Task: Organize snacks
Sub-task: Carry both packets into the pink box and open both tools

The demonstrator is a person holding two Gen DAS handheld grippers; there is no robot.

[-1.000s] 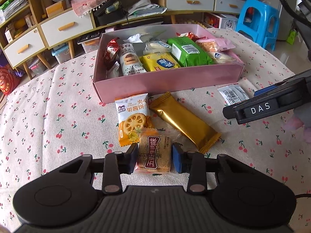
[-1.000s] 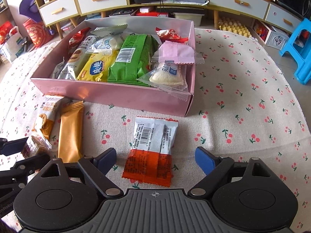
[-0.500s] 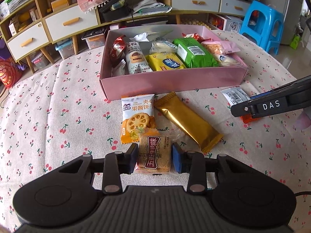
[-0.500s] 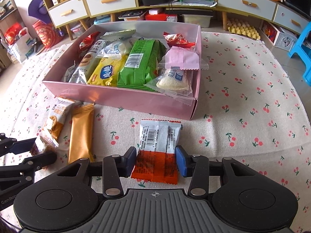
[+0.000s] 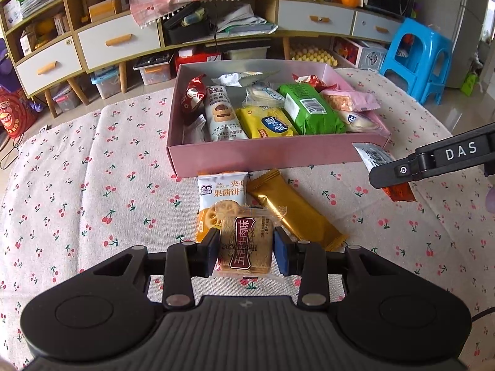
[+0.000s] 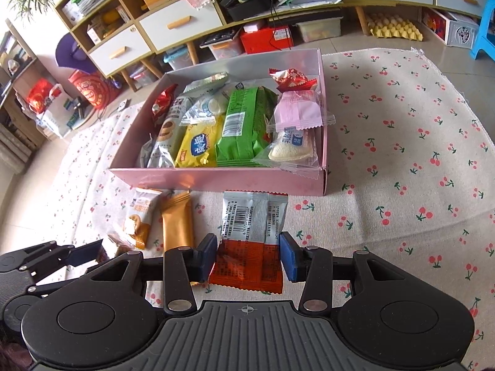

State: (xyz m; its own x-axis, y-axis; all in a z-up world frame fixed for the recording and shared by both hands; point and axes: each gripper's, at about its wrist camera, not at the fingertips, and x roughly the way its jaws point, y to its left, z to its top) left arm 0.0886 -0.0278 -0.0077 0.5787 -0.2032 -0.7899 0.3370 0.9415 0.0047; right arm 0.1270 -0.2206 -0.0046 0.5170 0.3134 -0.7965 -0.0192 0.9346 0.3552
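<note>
My left gripper (image 5: 246,249) is shut on a clear-wrapped biscuit pack with a brown label (image 5: 246,244), lifted above the tablecloth. My right gripper (image 6: 247,258) is shut on a silver and orange snack packet (image 6: 252,241), also raised; it also shows in the left wrist view (image 5: 372,157). A pink box (image 5: 272,156) (image 6: 216,179) holds several snacks. An orange jam biscuit packet (image 5: 221,191) (image 6: 139,216) and a gold bar (image 5: 294,213) (image 6: 177,225) lie on the cloth in front of the box.
The table has a cherry-print cloth (image 5: 92,185). Shelves and drawers (image 5: 117,43) stand behind it, with a blue stool (image 5: 420,58) at the right. The left gripper's arm shows at the lower left of the right wrist view (image 6: 46,256).
The right gripper closed on the silver and orange packet and lifted it. The left gripper rose with the biscuit pack, and both moved a little toward the box.
</note>
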